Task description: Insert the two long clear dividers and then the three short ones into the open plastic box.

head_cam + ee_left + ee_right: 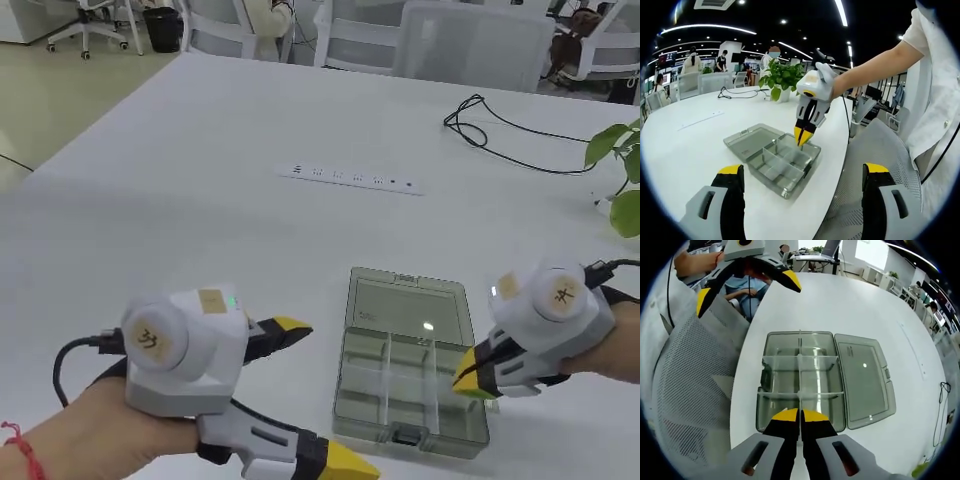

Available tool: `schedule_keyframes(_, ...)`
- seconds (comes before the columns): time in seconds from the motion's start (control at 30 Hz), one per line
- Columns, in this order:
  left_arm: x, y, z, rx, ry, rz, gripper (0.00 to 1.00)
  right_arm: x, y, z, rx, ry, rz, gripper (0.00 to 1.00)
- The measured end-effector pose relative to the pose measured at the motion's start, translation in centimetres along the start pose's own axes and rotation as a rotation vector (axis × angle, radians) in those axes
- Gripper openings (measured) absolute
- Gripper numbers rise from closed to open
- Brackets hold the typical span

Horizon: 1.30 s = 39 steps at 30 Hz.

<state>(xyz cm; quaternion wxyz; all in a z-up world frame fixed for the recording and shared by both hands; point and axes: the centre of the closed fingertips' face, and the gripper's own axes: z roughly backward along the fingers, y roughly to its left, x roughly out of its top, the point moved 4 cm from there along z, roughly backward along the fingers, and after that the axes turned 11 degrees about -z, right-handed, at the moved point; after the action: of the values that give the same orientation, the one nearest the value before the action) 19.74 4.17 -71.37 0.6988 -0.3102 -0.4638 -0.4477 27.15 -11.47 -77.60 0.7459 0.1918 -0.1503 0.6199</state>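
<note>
Both near the box (410,300): left gripper (802,169) spread wide, right gripper (800,414) closed, perhaps pinching a divider (800,377).

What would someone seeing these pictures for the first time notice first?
The open plastic box sits near the front edge of the white table, lid laid flat, with clear dividers crossing inside it. The right claw hovers at the box's right side with jaws together. The left claw hangs to the box's left, jaws spread wide.
</note>
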Motion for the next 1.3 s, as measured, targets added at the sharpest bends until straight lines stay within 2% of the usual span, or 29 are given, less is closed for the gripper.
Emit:
schedule_keyframes(0.43, 0.2, 0.0, -0.2, -0.004, -0.003, -0.004, 1.00, -0.2, -0.1, -0.3, -0.003, 0.010, 0.003, 0.02)
schedule_keyframes(0.6, 0.1, 0.0, -0.1, -0.003, 0.001, -0.006, 1.00, -0.2, 0.0, -0.8, -0.012, 0.038, 0.026, 0.02)
schedule_keyframes(0.77, 0.1, 0.0, 0.0, -0.004, 0.007, -0.010, 1.00, -0.3, 0.0, -0.6, -0.016, 0.032, 0.024, 0.03)
schedule_keyframes(0.87, 0.0, 0.0, 0.1, -0.004, 0.009, -0.010, 1.00, -0.2, -0.1, -0.5, -0.037, 0.029, 0.019, 0.09)
schedule_keyframes(0.9, -0.1, 0.0, 0.1, -0.005, 0.013, -0.013, 1.00, -0.1, -0.1, -0.2, -0.038, 0.014, 0.005, 0.12)
schedule_keyframes(1.0, -0.3, 0.0, 0.1, -0.006, 0.019, -0.013, 1.00, 0.2, 0.0, 1.0, -0.056, -0.034, -0.024, 0.13)
schedule_keyframes(1.1, -0.6, 0.1, 0.2, -0.005, 0.025, -0.011, 1.00, 0.3, -0.2, 2.4, -0.081, -0.111, -0.106, 0.19)
schedule_keyframes(1.2, -0.8, 0.2, 0.3, -0.008, 0.033, -0.012, 1.00, -0.2, 0.1, 4.1, -0.097, -0.171, -0.163, 0.21)
schedule_keyframes(1.3, -1.0, 0.2, 0.4, -0.012, 0.044, -0.014, 1.00, -1.1, 0.4, 5.4, -0.121, -0.196, -0.188, 0.26)
